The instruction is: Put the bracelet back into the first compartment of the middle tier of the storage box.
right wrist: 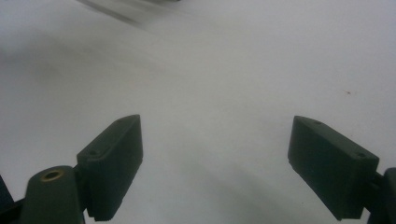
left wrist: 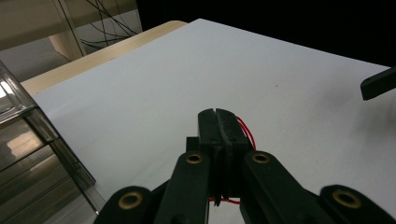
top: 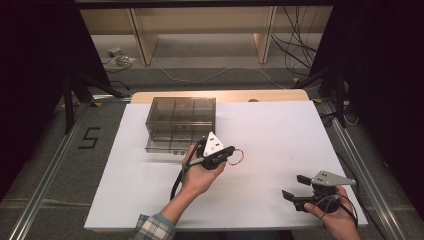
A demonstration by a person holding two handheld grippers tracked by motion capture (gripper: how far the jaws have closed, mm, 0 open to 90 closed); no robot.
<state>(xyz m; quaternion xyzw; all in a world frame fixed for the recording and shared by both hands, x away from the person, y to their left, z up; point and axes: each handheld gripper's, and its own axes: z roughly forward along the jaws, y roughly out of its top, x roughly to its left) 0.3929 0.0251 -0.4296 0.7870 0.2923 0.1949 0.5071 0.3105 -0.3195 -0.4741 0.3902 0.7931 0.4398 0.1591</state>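
Observation:
A thin red wire (top: 243, 156) loops out from the tips of my left gripper (top: 231, 150), which is shut on it above the middle of the white sheet (top: 270, 125). In the left gripper view the two pads (left wrist: 208, 128) are pressed together, and the red wire (left wrist: 245, 129) curves out beside them. My right gripper (top: 293, 187) is near the sheet's front right corner, open, with nothing between its fingers. In the right gripper view the gripper (right wrist: 215, 158) hangs wide over bare white sheet.
A smoky transparent drawer box (top: 181, 120) with several compartments stands at the back left of the sheet, its corner (left wrist: 32, 149) close to my left gripper. The wooden table edge (top: 220, 95) shows behind it. One jaw of the right gripper (left wrist: 379, 82) reaches into the left gripper view.

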